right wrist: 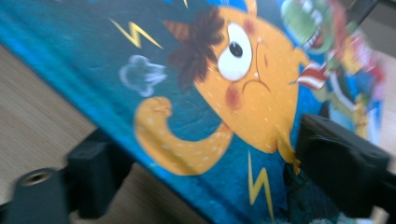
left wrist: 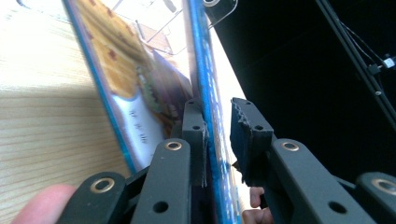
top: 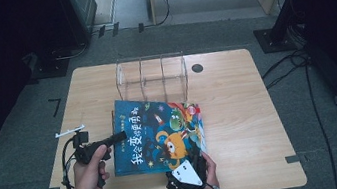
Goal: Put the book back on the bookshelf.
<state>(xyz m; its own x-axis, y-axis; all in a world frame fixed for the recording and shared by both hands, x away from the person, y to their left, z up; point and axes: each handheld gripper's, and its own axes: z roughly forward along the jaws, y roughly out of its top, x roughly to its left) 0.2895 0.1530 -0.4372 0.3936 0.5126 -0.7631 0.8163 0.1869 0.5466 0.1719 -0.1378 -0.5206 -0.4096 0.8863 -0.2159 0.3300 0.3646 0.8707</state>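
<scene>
- Black jaws of the left gripper are straddling the spine edge of the picture book: one is touching the cover, the other is standing slightly off, so not yet pinching.
- Right gripper is bracketing the book's near edge, one jaw under and one over; whether it is clamping, I cannot tell.
- Book is tilting up off the wooden table, just before the clear acrylic rack.
- Judging by this, lifting is underway and slotting the book into the rack is remaining.
</scene>
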